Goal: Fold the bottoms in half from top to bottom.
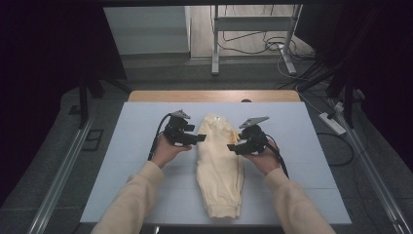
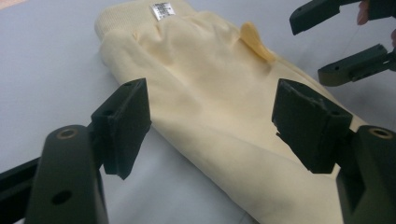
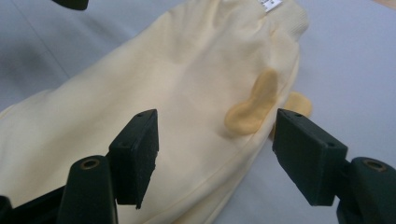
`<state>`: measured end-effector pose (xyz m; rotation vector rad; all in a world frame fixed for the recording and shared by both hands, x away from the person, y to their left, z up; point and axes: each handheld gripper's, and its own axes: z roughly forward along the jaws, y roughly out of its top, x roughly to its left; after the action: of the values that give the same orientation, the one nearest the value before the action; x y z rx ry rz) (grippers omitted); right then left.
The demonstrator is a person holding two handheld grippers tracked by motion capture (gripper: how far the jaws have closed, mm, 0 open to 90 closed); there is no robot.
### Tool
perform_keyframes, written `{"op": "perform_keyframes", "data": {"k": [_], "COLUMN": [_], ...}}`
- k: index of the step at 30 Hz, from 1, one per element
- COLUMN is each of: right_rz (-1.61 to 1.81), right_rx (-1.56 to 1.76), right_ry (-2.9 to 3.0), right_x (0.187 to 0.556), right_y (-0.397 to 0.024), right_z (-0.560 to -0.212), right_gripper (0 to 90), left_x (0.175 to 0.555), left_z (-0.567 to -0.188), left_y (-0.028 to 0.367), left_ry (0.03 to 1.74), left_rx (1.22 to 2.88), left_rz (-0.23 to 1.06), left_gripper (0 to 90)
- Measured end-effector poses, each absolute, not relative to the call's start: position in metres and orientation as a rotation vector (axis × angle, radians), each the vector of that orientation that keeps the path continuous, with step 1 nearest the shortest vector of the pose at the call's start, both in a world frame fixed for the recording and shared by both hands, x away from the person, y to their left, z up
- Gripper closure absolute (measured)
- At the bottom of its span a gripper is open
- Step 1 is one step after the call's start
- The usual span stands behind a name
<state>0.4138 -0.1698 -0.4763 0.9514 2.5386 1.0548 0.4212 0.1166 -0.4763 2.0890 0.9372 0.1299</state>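
Nearest the camera in the high view, two cream sleeves point(image 1: 131, 202) are seen coming in from the bottom edge, one per side. Between them, the hem end of a pale yellow garment point(image 1: 220, 168) is laid close to the near edge of the light grey surface point(image 1: 122, 146); the garment is folded lengthwise and runs away from the person, approx. at the centre of the surface.

Further in, the left gripper point(image 1: 197, 139) is held just left of the garment, at about its upper third, fingers aimed at it. In the left gripper view, its fingers point(image 2: 123, 126) are seen spread apart w/ nothing pinched; cloth lies beyond and below the gap, not touched.

Opposite, the right gripper point(image 1: 233, 147) is held just right of the garment, fingers aimed inward. In the right gripper view its fingers point(image 3: 137, 156) are likewise parted and empty, w/ the garment point(image 3: 140, 84) under them. A darker yellow drawstring end point(image 3: 252, 107) is seen lying on the cloth near its edge, a second one just beside it on the surface.

Beyond the grippers, the ribbed waistband point(image 2: 112, 23) w/ a small white label point(image 2: 162, 9) is found at the garment's far end. Past that, a wooden edge point(image 1: 214, 95) borders the surface, then grey floor w/ metal stand legs point(image 1: 215, 48) and cables point(image 1: 263, 44).
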Motion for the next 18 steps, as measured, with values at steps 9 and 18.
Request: {"op": "perform_keyframes", "data": {"k": [9,18], "right_rz": [1.042,1.025], "right_rx": [0.976,1.006], "right_ry": [2.528,2.530], "right_x": [0.431,0.447], "right_y": [-0.166,-0.161], "right_z": [-0.475,-0.484], "right_gripper": [31.6,31.7], "left_x": [0.433,0.444], "left_z": [-0.482,-0.488], "left_y": [0.115,0.115], "left_ry": [0.966,0.988], "left_rx": [2.097,2.088], "left_rz": [0.127,0.112], "left_gripper": [28.0,28.3]}}
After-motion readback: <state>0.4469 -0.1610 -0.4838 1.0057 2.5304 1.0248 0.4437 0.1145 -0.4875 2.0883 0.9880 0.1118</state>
